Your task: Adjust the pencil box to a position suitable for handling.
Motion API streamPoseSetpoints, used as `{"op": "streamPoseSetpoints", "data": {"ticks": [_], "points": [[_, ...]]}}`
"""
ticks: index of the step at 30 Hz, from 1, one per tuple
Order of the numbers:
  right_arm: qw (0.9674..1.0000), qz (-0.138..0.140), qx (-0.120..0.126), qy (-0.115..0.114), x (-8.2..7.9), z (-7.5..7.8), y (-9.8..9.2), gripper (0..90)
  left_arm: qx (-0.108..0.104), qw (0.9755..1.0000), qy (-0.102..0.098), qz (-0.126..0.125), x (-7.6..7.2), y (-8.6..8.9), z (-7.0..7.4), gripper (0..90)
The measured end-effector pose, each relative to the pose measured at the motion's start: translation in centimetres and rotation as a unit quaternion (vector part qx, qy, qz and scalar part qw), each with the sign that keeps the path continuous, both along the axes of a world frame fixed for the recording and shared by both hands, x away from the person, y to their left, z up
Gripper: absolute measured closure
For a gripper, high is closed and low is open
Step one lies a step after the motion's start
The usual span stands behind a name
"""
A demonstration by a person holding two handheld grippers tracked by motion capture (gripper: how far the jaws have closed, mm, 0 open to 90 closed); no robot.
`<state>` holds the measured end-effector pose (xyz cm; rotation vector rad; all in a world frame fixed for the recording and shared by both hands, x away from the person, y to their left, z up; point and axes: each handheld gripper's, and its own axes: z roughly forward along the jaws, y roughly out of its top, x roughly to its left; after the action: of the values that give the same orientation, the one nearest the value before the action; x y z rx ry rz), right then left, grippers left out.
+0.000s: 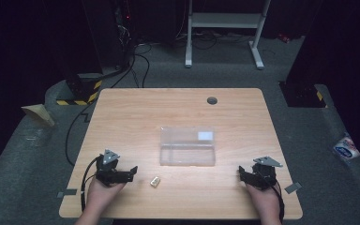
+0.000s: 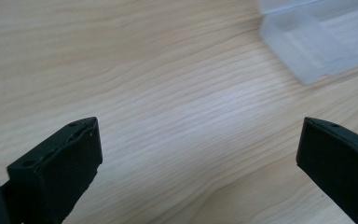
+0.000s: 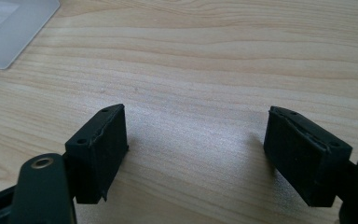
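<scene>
Both the left gripper (image 1: 130, 172) and right gripper (image 1: 240, 172) were held wide and empty at lower frame; the small tan block (image 1: 155, 181), lower centre, was judged next for grasping, toward the clear plastic box (image 1: 187, 146)

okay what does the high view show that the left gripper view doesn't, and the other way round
High view alone: the small pale yellowish block lying on the table between the left gripper and the right gripper, both hands, and the dark floor around the table. Left gripper view alone: a close look along that gripper's two black jaws, standing wide apart with bare wood between them. Both share the light wooden table and the clear plastic box, whose corner sits at upper right.
</scene>
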<state>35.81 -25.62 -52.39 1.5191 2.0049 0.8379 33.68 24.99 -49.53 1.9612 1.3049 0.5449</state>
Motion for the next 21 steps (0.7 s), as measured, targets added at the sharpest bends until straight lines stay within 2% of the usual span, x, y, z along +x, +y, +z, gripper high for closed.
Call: {"op": "streamPoseSetpoints", "data": {"ticks": [2,3,4,5,6,8,10,12,13,15,20,21], "points": [[1.0000,0.000,0.000,0.000,0.0,0.0,0.0,21.1,-0.002,1.0000,-0.003,-0.006,0.0,-0.5,0.3,0.6],[1.0000,0.000,0.000,0.000,0.0,0.0,0.0,21.1,-0.008,0.9998,-0.005,-0.016,0.1,-1.5,0.5,0.6],[1.0000,0.000,0.000,0.000,0.0,0.0,0.0,21.1,-0.008,0.9998,-0.005,-0.016,0.1,-1.5,0.5,0.6],[1.0000,0.000,0.000,0.000,0.0,0.0,0.0,21.1,-0.013,0.9996,-0.002,-0.025,0.3,-2.3,0.3,0.7],[1.0000,0.000,0.000,0.000,0.0,0.0,0.0,21.1,-0.013,0.9996,-0.002,-0.025,0.3,-2.3,0.3,0.8],[1.0000,0.001,0.000,0.000,0.0,0.0,0.0,21.5,-0.020,0.9991,0.001,-0.038,0.1,-3.3,0.1,1.0],[1.0000,0.003,0.000,-0.001,0.0,0.0,0.0,21.7,-0.024,0.9983,-0.004,-0.053,-0.5,-4.2,0.1,1.7],[1.0000,0.004,0.000,-0.001,0.0,0.0,0.0,21.7,-0.026,0.9980,-0.006,-0.058,-0.7,-4.5,0.1,2.4],[1.0000,0.004,0.000,-0.001,0.0,0.0,0.0,21.7,-0.036,0.9972,-0.005,-0.066,-0.9,-4.9,-0.2,2.8],[1.0000,0.004,0.000,-0.001,0.0,0.0,0.0,21.7,-0.043,0.9966,-0.002,-0.070,-0.9,-5.1,-0.4,3.4],[1.0000,0.004,0.000,-0.001,0.0,0.0,0.0,21.7,-0.040,0.9950,0.003,-0.091,-1.2,-6.1,-0.9,7.1],[1.0000,0.004,0.000,-0.001,0.0,0.0,0.0,21.8,-0.033,0.9946,0.004,-0.098,-1.5,-6.4,-1.1,7.6]]}}
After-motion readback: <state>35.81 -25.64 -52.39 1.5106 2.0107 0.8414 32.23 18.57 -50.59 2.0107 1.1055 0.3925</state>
